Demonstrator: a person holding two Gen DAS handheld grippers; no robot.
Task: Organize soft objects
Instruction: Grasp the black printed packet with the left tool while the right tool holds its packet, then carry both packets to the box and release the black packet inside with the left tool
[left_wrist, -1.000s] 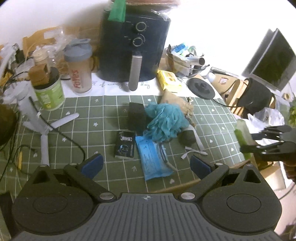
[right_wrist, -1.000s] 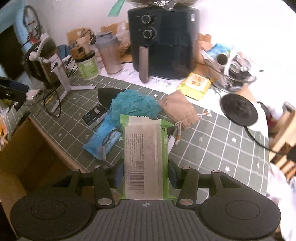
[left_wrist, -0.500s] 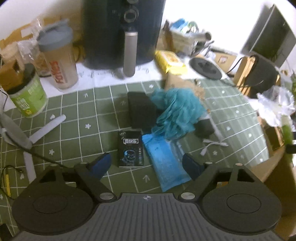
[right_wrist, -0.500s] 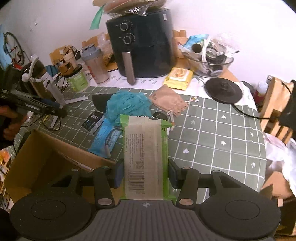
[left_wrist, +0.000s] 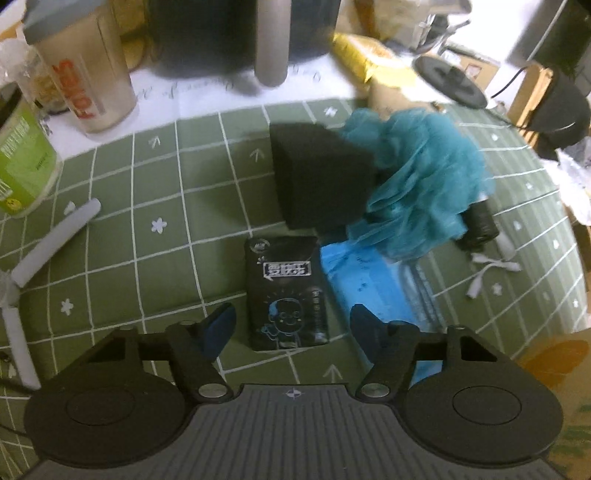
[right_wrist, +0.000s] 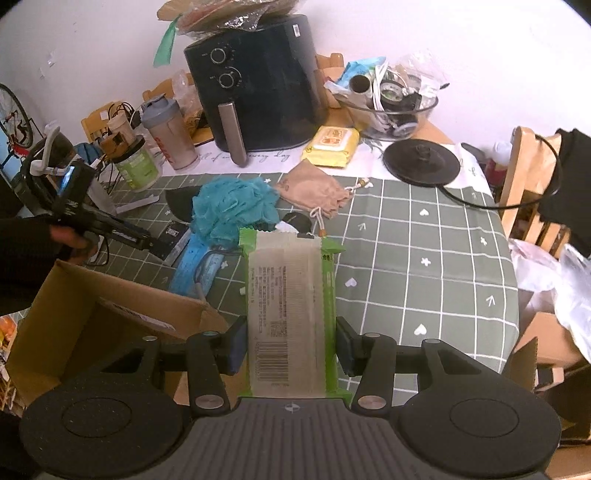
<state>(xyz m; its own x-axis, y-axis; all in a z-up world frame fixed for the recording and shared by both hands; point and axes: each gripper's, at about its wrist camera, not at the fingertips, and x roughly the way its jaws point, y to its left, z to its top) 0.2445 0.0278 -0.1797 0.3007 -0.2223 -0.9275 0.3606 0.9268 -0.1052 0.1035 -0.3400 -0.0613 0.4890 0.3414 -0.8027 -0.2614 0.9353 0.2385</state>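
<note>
My right gripper (right_wrist: 291, 345) is shut on a green and white tissue pack (right_wrist: 290, 314), held above the table's front edge beside an open cardboard box (right_wrist: 92, 314). My left gripper (left_wrist: 291, 325) is open, its fingers on either side of a black tissue pack (left_wrist: 286, 295) lying on the green checked cloth (left_wrist: 147, 206). Behind that pack lie a black sponge (left_wrist: 317, 181), a teal bath pouf (left_wrist: 421, 184) and a blue packet (left_wrist: 376, 291). In the right wrist view the left gripper (right_wrist: 162, 253) reaches over the pouf (right_wrist: 232, 208) and blue packet (right_wrist: 195, 266).
A black air fryer (right_wrist: 255, 81), a shaker bottle (right_wrist: 170, 134), a green jar (right_wrist: 138, 164), a yellow wipes pack (right_wrist: 330, 146), a beige pouch (right_wrist: 314, 190), a glass bowl of clutter (right_wrist: 391, 107) and a black round base (right_wrist: 421, 162) stand at the back. A wooden chair (right_wrist: 528, 192) stands right.
My left gripper has moved forward and down to straddle the black tissue pack. My right gripper has pulled back and up with the green pack, toward the cardboard box.
</note>
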